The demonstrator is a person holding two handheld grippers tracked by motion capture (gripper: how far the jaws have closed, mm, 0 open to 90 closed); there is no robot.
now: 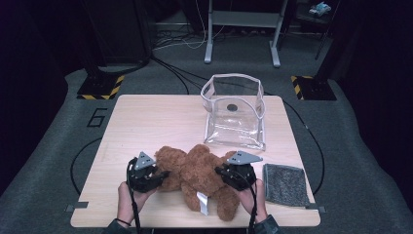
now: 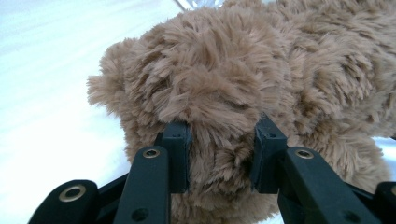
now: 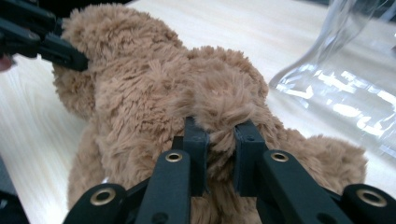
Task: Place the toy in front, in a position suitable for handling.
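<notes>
A brown plush teddy bear (image 1: 199,173) lies on the wooden table (image 1: 146,122) near its front edge, a white tag at its lower side. My left gripper (image 1: 163,174) is shut on the bear's left part; its pads pinch a thick tuft of fur (image 2: 219,140). My right gripper (image 1: 219,171) is shut on the bear's right side, with fur (image 3: 219,135) squeezed between its jaws. In the right gripper view the bear (image 3: 154,93) stretches away toward the left gripper (image 3: 79,60).
A clear plastic bag-like box (image 1: 234,111) stands open behind the bear, at the table's far right; its wall (image 3: 345,88) is close to my right gripper. A grey cloth (image 1: 286,184) lies at the front right corner. Bare tabletop extends to the far left.
</notes>
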